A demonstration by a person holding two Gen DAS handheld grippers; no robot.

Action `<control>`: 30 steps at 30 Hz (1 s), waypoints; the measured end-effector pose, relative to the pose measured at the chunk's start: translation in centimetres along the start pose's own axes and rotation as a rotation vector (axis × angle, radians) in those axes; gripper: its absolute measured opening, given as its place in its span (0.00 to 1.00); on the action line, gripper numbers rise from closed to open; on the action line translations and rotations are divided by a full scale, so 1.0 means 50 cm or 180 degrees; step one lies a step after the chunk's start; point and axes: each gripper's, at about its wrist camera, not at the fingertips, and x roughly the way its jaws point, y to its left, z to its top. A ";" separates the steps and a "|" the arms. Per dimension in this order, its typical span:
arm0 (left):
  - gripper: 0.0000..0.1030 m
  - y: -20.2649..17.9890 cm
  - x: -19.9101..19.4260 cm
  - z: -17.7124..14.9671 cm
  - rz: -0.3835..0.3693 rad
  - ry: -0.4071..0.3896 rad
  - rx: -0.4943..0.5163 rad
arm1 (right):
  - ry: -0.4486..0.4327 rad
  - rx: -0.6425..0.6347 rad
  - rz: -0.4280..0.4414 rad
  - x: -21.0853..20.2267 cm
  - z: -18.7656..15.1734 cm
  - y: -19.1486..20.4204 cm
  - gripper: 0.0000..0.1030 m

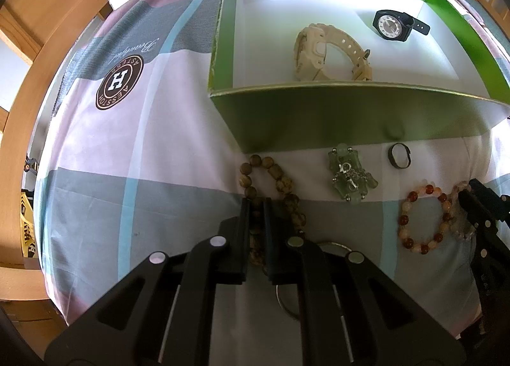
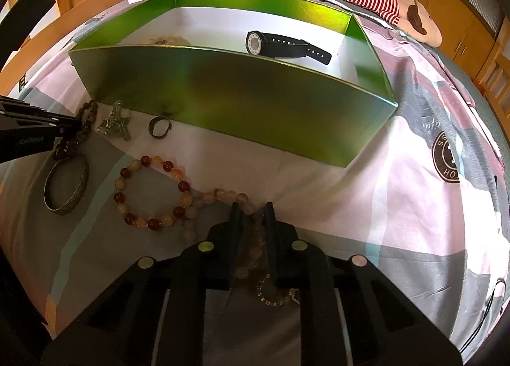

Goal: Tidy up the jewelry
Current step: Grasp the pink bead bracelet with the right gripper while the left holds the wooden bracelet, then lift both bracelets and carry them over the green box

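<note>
A green box (image 1: 350,111) with a white floor stands on the bed and holds a cream watch (image 1: 331,53) and a black watch (image 1: 395,25). My left gripper (image 1: 256,203) is shut on a brown wooden bead bracelet (image 1: 274,171) lying in front of the box. My right gripper (image 2: 251,206) is shut on a pale pinkish bead bracelet (image 2: 223,195). A red and cream bead bracelet (image 2: 149,190) lies beside it. A green stone bracelet with a silver clasp (image 1: 350,175) and a dark ring (image 1: 398,155) lie by the box wall.
A silver bangle (image 2: 67,187) lies left of the red bracelet. A small gold chain piece (image 2: 274,292) lies under my right gripper. The patchwork bedsheet (image 1: 127,143) carries a brown round logo (image 1: 119,81). A wooden bed frame (image 1: 38,63) runs along the left; pillows lie at the back.
</note>
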 end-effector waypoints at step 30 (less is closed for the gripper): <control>0.08 -0.010 -0.175 -0.006 -0.0583 -0.0746 0.0089 | -0.0617 0.0196 0.0243 -0.126 0.041 -0.007 0.08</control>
